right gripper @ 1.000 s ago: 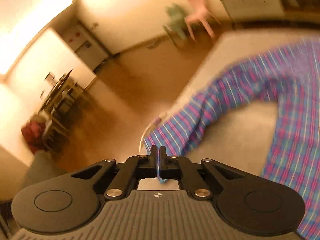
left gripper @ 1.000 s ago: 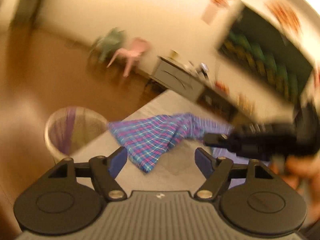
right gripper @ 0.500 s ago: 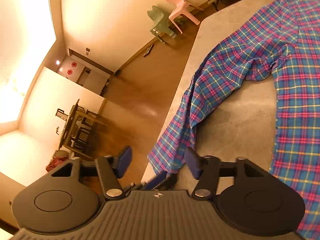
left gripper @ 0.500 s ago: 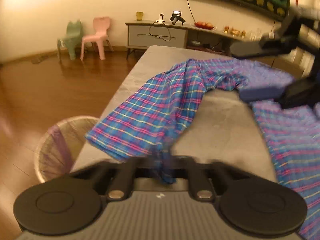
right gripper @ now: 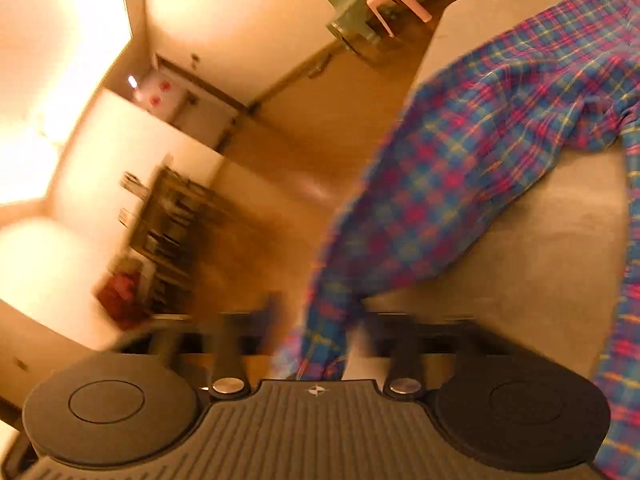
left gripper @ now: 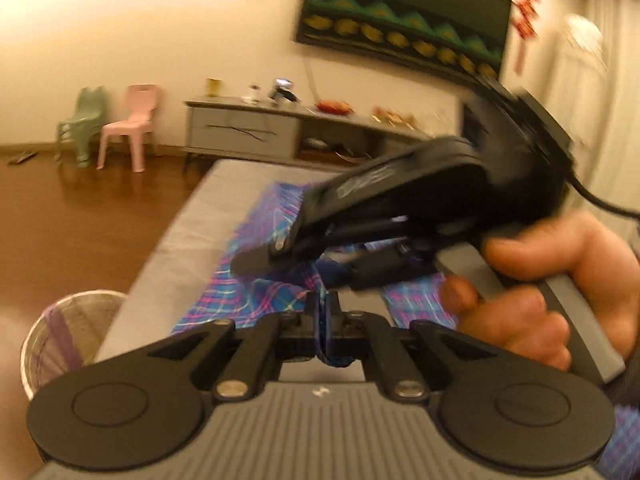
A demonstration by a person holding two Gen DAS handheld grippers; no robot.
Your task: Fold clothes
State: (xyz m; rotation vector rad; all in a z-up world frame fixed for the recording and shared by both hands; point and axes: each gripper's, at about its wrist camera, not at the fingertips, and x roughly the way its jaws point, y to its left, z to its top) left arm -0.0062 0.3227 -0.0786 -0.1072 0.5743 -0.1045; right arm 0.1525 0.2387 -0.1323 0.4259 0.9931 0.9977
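Observation:
A blue, pink and yellow plaid garment (left gripper: 256, 296) lies spread on the grey table (left gripper: 188, 232). My left gripper (left gripper: 323, 312) is shut on a bunched edge of it near the table's front. Just above and to the right, a hand (left gripper: 552, 280) holds the right gripper's black housing (left gripper: 420, 192), blurred by motion. In the right wrist view the plaid garment (right gripper: 460, 168) hangs off the table (right gripper: 560, 260) edge. Its end passes between the blurred fingers of my right gripper (right gripper: 316, 320), which stand apart.
A woven basket (left gripper: 68, 332) stands on the wooden floor at the table's left front corner. Beyond the table are a grey sideboard (left gripper: 244, 132) and two small chairs (left gripper: 132, 128). A second strip of plaid (right gripper: 624, 340) lies along the right.
My left gripper has stayed shut on the cloth edge and lifted it. The right gripper has swung in close above it. The right fingers have narrowed around the hanging end.

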